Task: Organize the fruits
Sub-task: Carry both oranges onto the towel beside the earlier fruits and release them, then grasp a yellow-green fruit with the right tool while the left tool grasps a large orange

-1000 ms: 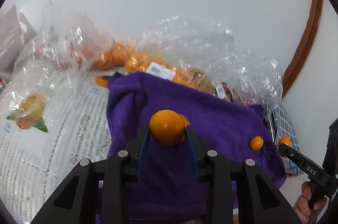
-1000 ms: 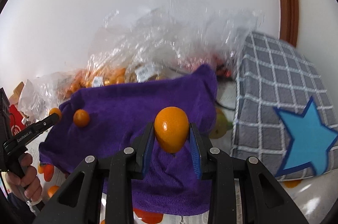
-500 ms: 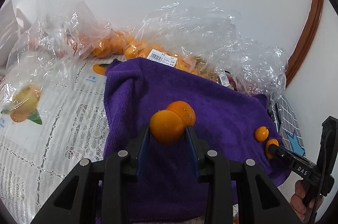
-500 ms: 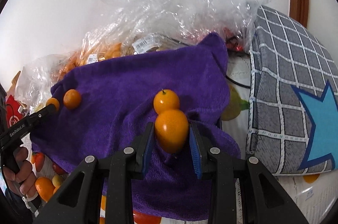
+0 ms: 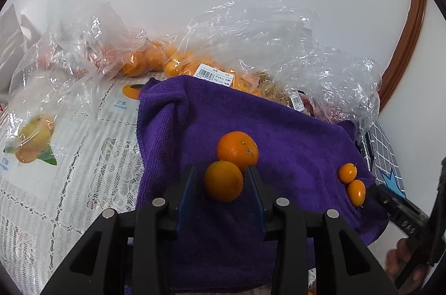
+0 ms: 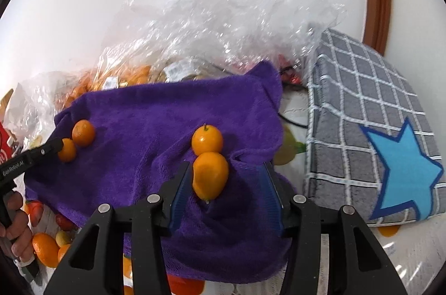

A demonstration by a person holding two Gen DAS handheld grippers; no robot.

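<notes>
As seen from L wrist cam: L gripper (image 5: 221, 175) fingers spread, pinching nothing. Orange (image 5: 223, 180) between them, lying on towel (image 5: 292, 144) approx. mid-towel, toward near edge. Clear gap to one pad; other pad very close, contact can't be told. Touching 2nd orange (image 5: 237, 150) just behind it, toward towel's far edge.

From R wrist cam: R gripper (image 6: 227, 169) fingers also spread wide. Kumquat (image 6: 210, 175) between them on towel, against one pad, well apart from other. Stem end pointing to near edge. Touching 2nd kumquat (image 6: 207, 140) just beyond it. Both kumquats near towel's R edge, where cloth bunches into folds.

Clear bags (image 5: 251, 44) crowded along towel's far edge, w/ more oranges inside and barcode labels showing. Lace tablecloth (image 5: 69, 183) w/ fruit prints beyond towel's L edge. Grey checked cushion (image 6: 376, 105) w/ blue star beyond R edge, near but not touching towel. Hand (image 6: 16, 225) on L gripper's handle off towel's near-L corner, loose fruit (image 6: 44, 247) on tablecloth beside it.
</notes>
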